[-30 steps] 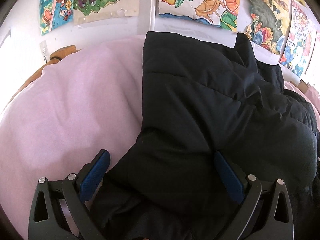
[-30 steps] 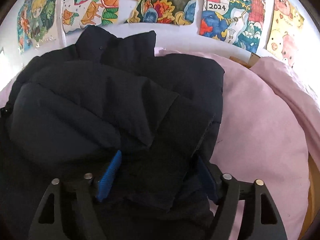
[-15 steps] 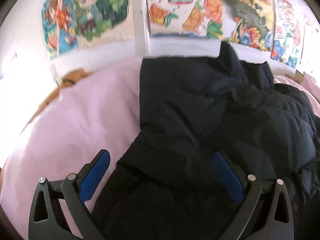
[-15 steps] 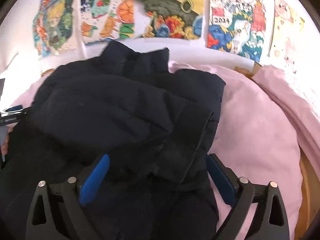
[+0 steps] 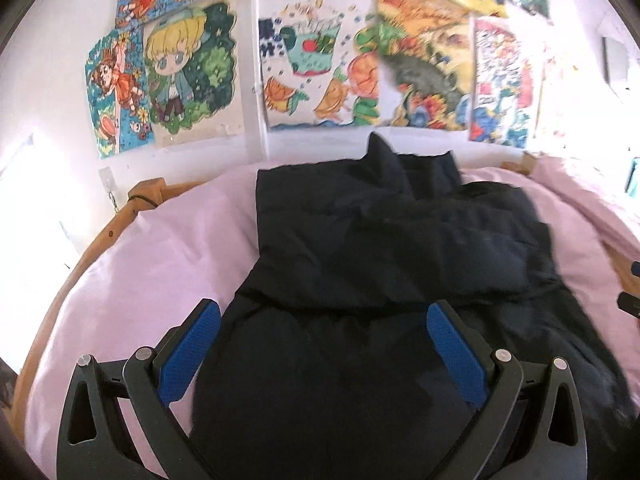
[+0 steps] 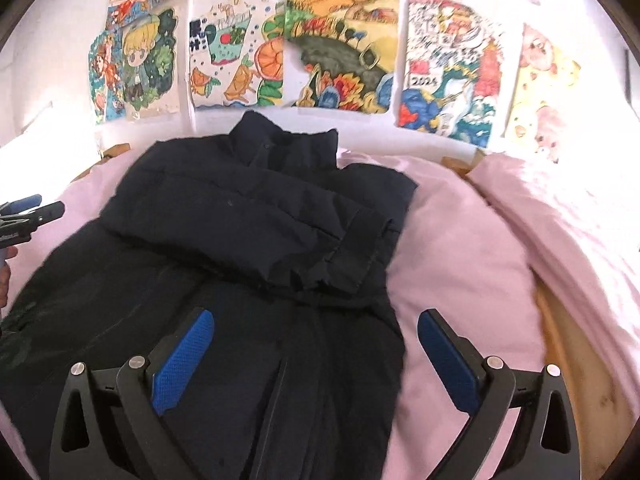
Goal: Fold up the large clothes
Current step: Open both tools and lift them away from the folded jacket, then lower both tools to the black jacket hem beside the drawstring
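A large black puffer jacket (image 5: 380, 280) lies on a pink bed, collar toward the wall, both sleeves folded across its chest. It also shows in the right wrist view (image 6: 248, 240), with the sleeve cuff (image 6: 360, 252) on its right side. My left gripper (image 5: 324, 344) is open and empty, held above the jacket's lower left part. My right gripper (image 6: 316, 356) is open and empty, above the jacket's lower right edge. The left gripper's tip (image 6: 28, 212) shows at the left edge of the right wrist view.
The pink sheet (image 5: 152, 264) covers the bed on both sides of the jacket (image 6: 472, 264). A wooden bed frame (image 5: 132, 208) rims it, also at the right (image 6: 568, 344). Colourful drawings (image 5: 320, 68) hang on the white wall behind.
Both grippers have pulled back and up from the jacket, so more of it and the wall shows. The right gripper has opened wider and let go of the sleeve.
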### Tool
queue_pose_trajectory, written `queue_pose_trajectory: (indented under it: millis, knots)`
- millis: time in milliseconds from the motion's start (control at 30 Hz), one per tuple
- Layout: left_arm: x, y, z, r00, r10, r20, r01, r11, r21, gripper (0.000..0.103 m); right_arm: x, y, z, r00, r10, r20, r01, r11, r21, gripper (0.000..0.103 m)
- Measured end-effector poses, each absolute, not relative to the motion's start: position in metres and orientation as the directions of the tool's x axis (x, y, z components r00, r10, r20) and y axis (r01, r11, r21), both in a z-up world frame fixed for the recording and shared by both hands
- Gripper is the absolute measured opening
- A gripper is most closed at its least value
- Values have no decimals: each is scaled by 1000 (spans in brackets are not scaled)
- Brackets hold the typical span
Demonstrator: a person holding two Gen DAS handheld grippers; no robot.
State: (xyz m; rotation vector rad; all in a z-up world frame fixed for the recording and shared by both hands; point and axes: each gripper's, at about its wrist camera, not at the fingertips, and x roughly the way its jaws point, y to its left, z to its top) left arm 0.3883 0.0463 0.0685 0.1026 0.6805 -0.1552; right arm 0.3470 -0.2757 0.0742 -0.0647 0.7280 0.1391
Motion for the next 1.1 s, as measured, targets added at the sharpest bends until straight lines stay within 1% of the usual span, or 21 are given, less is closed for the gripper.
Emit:
queue_pose_trajectory:
  millis: [133, 233, 300, 367, 600, 767, 967, 1100]
  knots:
    - [343, 46, 109, 778, -139, -613, 234, 969, 77, 102, 312, -264, 108, 715, 106, -691, -161, 987, -16, 103]
    - [311, 48, 131, 794, -146, -590, 257, 960, 108, 102, 283, -251, 133, 689, 134, -712, -167, 986, 23, 103]
    - [291, 50, 139, 799, -160, -580, 275, 954, 116, 102, 268, -245, 145, 691, 157, -706, -168, 984, 53, 103]
    - [275, 52, 139, 792, -162, -589, 287, 950, 126, 102, 250, -237, 156, 706, 153, -691, -166, 985, 49, 103]
    - [220, 65, 127, 751, -188, -633, 319, 942, 99, 102, 187, -214, 166, 744, 167, -647, -210, 978, 10, 103]
    - [191, 68, 119, 724, -212, -656, 364, 925, 103, 102, 148, -202, 160, 765, 165, -622, -259, 964, -62, 103]
    - [176, 61, 91, 670, -245, -700, 474, 868, 150, 102, 132, -193, 133, 727, 174, -665, -336, 934, -123, 103]
    - [178, 64, 58, 594, -243, -767, 527, 838, 142, 102, 134, -196, 108, 684, 194, -704, -366, 925, -101, 103]
